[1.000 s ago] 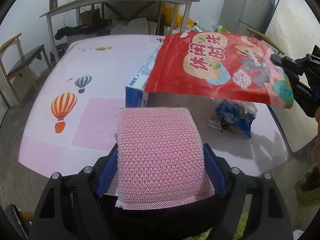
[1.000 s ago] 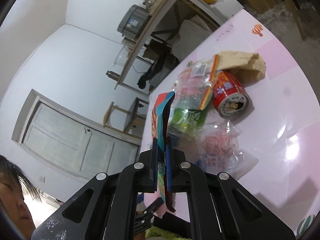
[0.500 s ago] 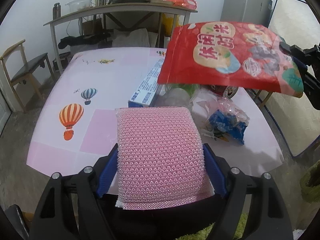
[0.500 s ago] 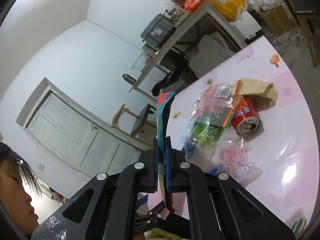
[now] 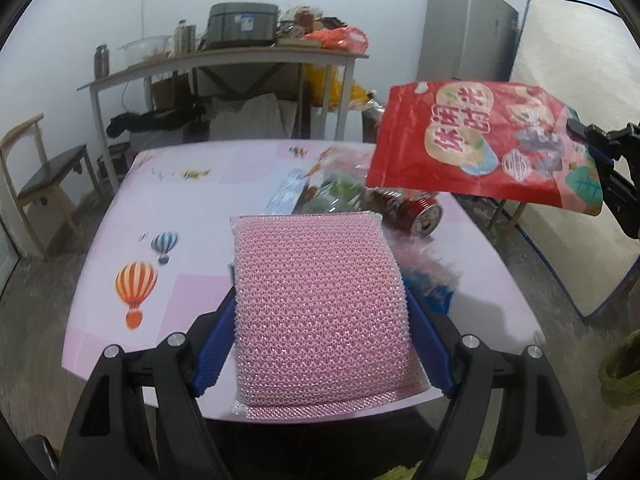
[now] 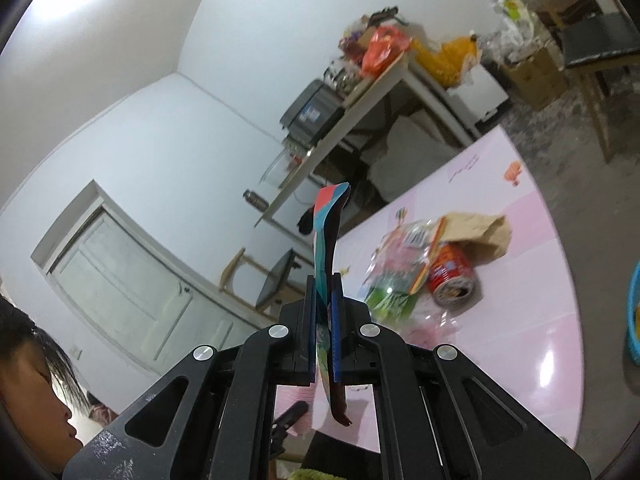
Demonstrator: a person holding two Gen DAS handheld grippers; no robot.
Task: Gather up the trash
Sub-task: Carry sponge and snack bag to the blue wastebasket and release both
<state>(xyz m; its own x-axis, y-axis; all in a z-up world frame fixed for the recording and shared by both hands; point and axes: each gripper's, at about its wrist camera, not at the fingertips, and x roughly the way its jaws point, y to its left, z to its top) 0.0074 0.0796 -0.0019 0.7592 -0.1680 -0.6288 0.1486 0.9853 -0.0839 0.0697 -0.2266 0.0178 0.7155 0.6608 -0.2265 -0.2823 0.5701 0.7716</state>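
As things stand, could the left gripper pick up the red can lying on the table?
Probably not. The left gripper has its jaws filled by the pink scouring sponge, which would have to go first. The red can itself lies exposed on the pink table, beneath the lifted red snack bag.

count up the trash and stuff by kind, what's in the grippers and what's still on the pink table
Sponge, in left gripper: 1
Red snack bag, in right gripper: 1
Can: 1
Paper bag: 1
Plastic wrappers: several, count unclear
Total: 4 plus wrappers
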